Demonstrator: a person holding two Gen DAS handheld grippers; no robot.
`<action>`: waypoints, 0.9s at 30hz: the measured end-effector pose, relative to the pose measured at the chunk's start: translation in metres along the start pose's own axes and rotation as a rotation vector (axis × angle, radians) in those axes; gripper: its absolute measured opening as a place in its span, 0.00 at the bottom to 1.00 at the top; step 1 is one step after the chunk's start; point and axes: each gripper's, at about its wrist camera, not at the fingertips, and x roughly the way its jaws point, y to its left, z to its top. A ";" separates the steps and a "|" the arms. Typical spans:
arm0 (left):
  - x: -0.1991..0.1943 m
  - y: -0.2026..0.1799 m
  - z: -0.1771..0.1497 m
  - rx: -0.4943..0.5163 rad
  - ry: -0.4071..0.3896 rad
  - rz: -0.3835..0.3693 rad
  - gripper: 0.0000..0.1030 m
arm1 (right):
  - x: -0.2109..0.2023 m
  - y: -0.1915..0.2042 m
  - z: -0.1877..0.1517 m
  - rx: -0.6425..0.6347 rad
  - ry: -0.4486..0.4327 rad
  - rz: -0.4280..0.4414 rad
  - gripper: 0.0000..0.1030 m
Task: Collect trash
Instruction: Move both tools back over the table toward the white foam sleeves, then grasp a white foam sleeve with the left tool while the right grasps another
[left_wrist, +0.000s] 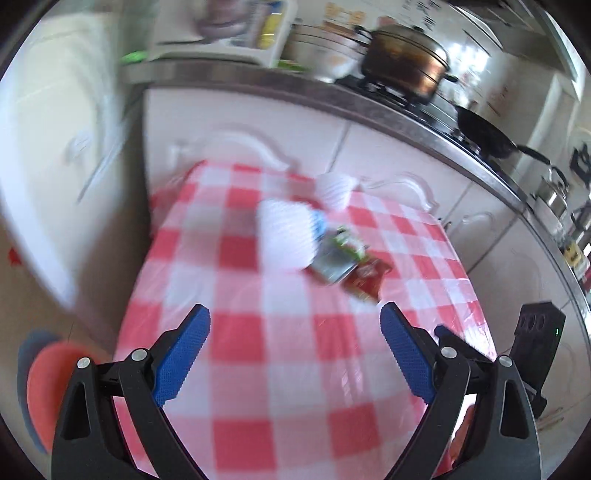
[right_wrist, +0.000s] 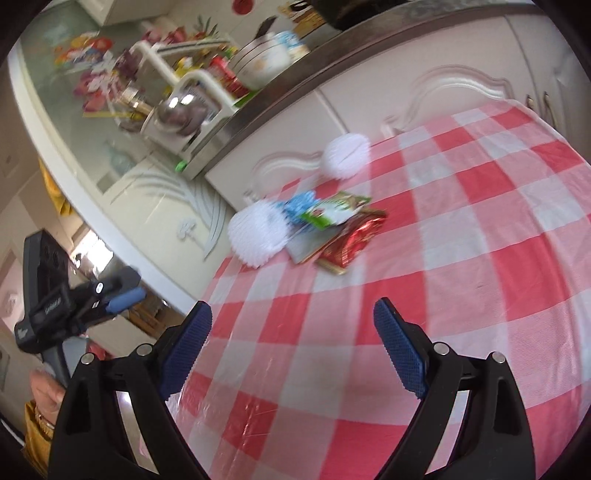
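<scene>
A pile of trash lies on the red-and-white checked tablecloth (left_wrist: 280, 350) (right_wrist: 461, 280): a white foam fruit net (left_wrist: 286, 236) (right_wrist: 258, 232), a silver and green wrapper (left_wrist: 336, 254) (right_wrist: 332, 212), a red wrapper (left_wrist: 365, 277) (right_wrist: 354, 240) and a blue scrap (right_wrist: 299, 205). A second white foam net (left_wrist: 334, 190) (right_wrist: 345, 155) lies farther back. My left gripper (left_wrist: 295, 317) is open and empty, above the cloth short of the pile. My right gripper (right_wrist: 293, 314) is open and empty, also short of the pile. The left gripper also shows in the right wrist view (right_wrist: 122, 301).
White kitchen cabinets (left_wrist: 388, 147) with a grey counter stand right behind the table. A copper pot (left_wrist: 404, 64) and a black pan (left_wrist: 484, 133) sit on the stove. A red round object (left_wrist: 48, 380) is on the floor to the left. The right gripper's body (left_wrist: 537, 339) is at the table's right edge.
</scene>
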 end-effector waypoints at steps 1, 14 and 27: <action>0.010 -0.010 0.011 0.019 0.006 -0.014 0.90 | -0.003 -0.007 0.003 0.022 -0.008 0.000 0.87; 0.214 -0.084 0.133 0.133 0.180 0.089 0.90 | -0.020 -0.047 0.022 0.117 -0.068 0.039 0.87; 0.299 -0.064 0.147 0.043 0.273 0.187 0.79 | -0.028 -0.059 0.023 0.154 -0.116 0.077 0.87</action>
